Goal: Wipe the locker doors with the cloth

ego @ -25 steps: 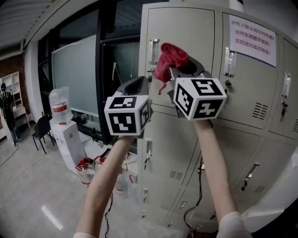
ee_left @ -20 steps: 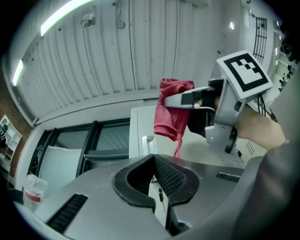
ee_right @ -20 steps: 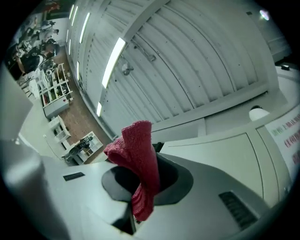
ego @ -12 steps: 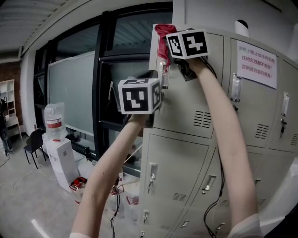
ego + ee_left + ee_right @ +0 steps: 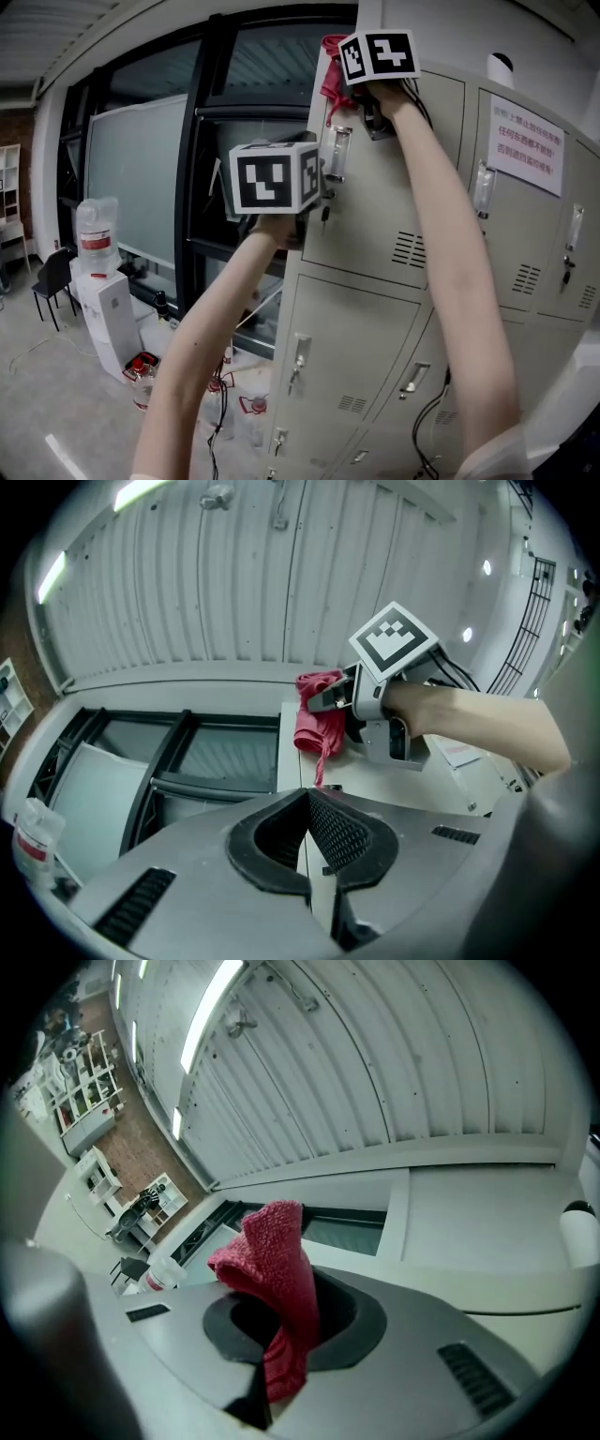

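Passing over the water dispenser (image 5: 97,272) and the dark-framed window (image 5: 150,169) at far left (bystanders to the job). Holding the left gripper (image 5: 307,808) up beside the lockers, pads pressed together with nothing between them, hovering near the latch (image 5: 337,155) of the top-left locker door (image 5: 394,202) without clearly touching it. Pinching the red cloth (image 5: 272,1241) in the right gripper (image 5: 284,1330), jaws clamped on its lower folds, the loose bulk standing up beyond the tips. Holding that cloth high at the top left corner of the same door, at or just beside its upper edge, with contact against the metal being hard to confirm from here. Judging the step as the start of a wiping pass at the top of this door, most of the work lying ahead. Calling next, probably, for pressing the cloth flat to the panel and dragging it down or across, steering round the latch and the vent slots (image 5: 408,248), then working rightward toward the door bearing the paper notice (image 5: 525,155). Risking, with so little fabric ahead of the jaws, scraping bare gripper on paint.
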Tool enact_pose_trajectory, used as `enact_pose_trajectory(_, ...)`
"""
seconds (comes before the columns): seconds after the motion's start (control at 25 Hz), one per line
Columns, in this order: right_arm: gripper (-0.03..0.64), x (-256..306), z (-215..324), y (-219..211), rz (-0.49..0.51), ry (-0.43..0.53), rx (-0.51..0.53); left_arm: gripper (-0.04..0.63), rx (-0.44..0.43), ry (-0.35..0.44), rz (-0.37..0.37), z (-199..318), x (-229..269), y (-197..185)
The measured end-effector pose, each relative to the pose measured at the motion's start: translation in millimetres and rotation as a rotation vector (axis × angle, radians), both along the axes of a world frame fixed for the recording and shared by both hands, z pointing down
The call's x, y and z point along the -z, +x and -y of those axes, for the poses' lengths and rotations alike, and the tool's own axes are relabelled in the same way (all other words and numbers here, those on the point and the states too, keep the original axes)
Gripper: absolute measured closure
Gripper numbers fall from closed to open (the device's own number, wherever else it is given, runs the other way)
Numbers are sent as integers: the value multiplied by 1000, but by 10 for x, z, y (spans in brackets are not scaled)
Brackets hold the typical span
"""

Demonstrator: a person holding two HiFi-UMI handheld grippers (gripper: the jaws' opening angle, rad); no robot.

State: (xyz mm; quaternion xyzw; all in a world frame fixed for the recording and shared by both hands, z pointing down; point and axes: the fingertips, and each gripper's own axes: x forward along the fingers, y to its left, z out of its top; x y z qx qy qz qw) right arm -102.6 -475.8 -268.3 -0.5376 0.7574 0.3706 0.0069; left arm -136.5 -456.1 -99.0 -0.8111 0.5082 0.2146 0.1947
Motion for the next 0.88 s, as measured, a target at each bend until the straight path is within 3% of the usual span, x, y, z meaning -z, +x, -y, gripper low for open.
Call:
enact_pose_trajectory(0.6, 586, 11, 170, 1, -37, -16, -150, 580, -8, 4, -21, 7, 36, -118)
enact_pose_trajectory(0.88, 586, 13, 91, 233, -18, -7, -192, 580, -39, 6, -48, -35, -10, -154)
